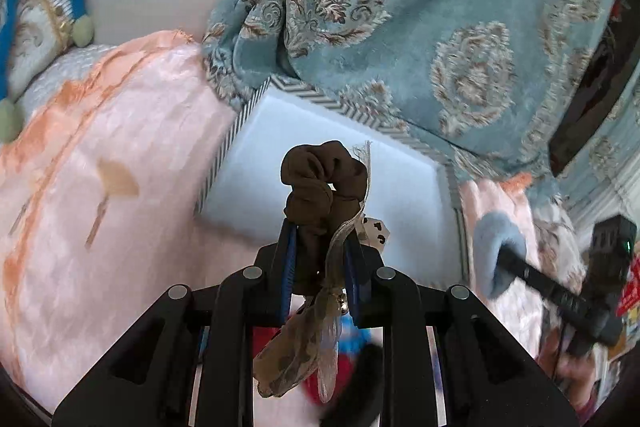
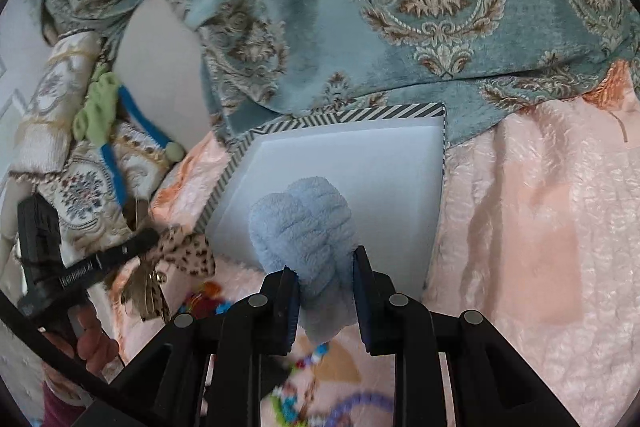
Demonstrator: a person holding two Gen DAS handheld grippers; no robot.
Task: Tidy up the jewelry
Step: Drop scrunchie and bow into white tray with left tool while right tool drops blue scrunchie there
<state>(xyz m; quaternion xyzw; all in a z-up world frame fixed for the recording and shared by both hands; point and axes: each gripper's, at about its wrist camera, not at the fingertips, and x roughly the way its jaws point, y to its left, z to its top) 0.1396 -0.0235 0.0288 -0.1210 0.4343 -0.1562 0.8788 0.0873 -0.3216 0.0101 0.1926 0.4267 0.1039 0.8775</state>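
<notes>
The white box with striped rim shows a bare interior. The left gripper clamps a brown scrunchie; the right gripper clamps a blue fluffy scrunchie.

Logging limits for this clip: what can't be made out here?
- Left wrist: colourful items below the brown scrunchie, blurred, hidden by the left gripper.
- Right wrist: beaded pieces blurred; box floor partly hidden by blue scrunchie in right gripper.

Left gripper pinching brown scrunchie, above white box; pink blanket
</notes>
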